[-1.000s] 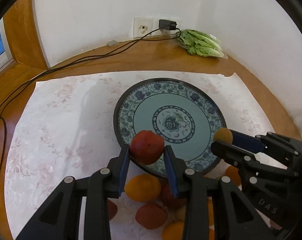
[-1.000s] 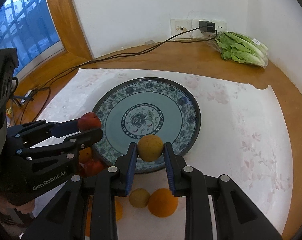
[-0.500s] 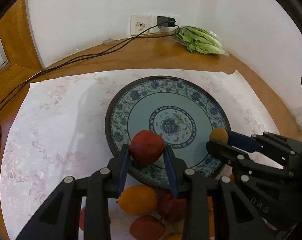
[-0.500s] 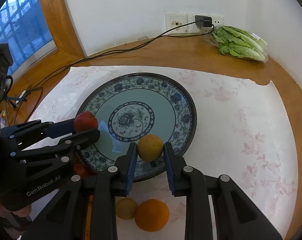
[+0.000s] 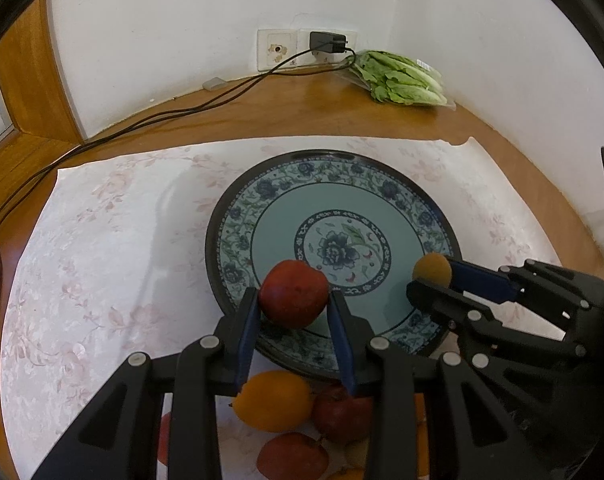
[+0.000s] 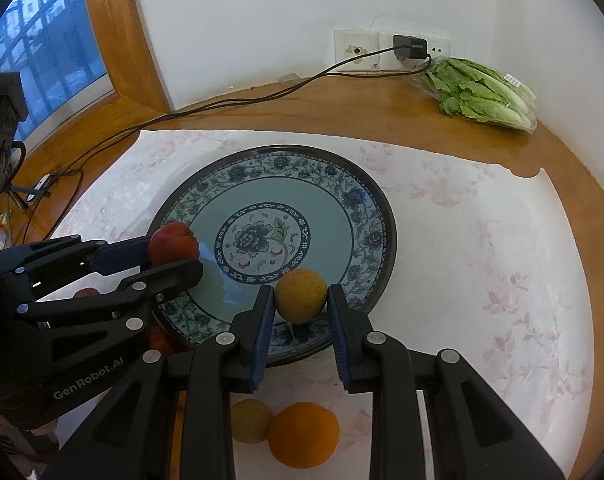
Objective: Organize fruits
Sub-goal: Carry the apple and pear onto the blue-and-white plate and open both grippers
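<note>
White walls meet in a corner behind a wooden counter (image 6: 342,116) spread with a pale flowered cloth (image 5: 101,264). On the cloth ahead of both claws sits a blue patterned plate (image 6: 366,216). The left claw (image 5: 293,308) is closed on a red apple (image 5: 293,294), held over the plate's near left rim. Beneath and behind its fingers lie an orange (image 5: 273,400) and more red apples (image 5: 291,456) on the cloth. To its right, the right claw (image 6: 300,300) pinches a yellow-orange fruit (image 6: 300,295) over the plate's near right rim; below that claw rest a yellowish fruit (image 6: 250,420) touching an orange fruit (image 6: 304,434). Far right, bagged lettuce (image 6: 482,94) lies by the wall sockets (image 6: 390,50).
</note>
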The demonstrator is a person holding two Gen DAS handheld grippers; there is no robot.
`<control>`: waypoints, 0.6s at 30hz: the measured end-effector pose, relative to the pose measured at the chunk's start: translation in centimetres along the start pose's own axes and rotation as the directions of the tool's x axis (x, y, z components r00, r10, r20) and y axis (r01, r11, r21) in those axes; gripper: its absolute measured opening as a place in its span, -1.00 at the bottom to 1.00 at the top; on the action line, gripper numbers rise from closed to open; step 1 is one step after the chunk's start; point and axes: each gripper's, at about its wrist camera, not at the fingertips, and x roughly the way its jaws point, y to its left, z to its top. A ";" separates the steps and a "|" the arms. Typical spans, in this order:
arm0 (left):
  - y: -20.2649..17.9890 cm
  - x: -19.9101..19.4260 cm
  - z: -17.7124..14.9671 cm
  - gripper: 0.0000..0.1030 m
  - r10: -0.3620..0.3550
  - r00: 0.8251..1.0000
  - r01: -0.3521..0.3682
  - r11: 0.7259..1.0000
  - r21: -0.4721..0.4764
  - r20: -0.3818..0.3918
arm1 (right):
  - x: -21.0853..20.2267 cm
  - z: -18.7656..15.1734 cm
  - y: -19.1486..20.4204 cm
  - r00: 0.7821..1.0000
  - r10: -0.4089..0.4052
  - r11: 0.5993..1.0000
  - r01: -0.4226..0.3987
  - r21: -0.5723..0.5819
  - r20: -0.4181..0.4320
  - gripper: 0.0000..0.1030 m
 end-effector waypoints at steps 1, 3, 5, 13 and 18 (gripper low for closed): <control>0.0 0.0 0.0 -0.31 0.000 1.000 0.000 1.000 0.000 0.000 | 0.0 0.0 0.0 1.000 0.003 1.000 -0.003 0.002 -0.001 -0.46; 0.0 0.0 0.0 -0.30 0.001 1.000 -0.001 1.000 0.000 0.000 | 0.1 0.0 0.1 1.000 0.007 1.000 -0.007 0.004 -0.002 -0.46; 0.0 0.0 0.0 -0.30 -0.001 1.000 0.001 1.000 0.001 0.000 | 0.1 -0.1 0.2 1.000 0.013 1.000 -0.013 0.004 -0.006 -0.46; -0.3 -0.2 -0.3 -0.27 -0.015 1.000 0.015 1.000 -0.003 0.004 | -0.3 -0.3 0.5 1.000 0.013 1.000 -0.013 0.011 0.000 -0.36; -0.2 -1.1 -0.3 -0.10 -0.002 1.000 0.002 1.000 -0.005 0.021 | -1.0 -0.3 0.2 1.000 0.018 0.999 -0.018 0.035 0.018 -0.23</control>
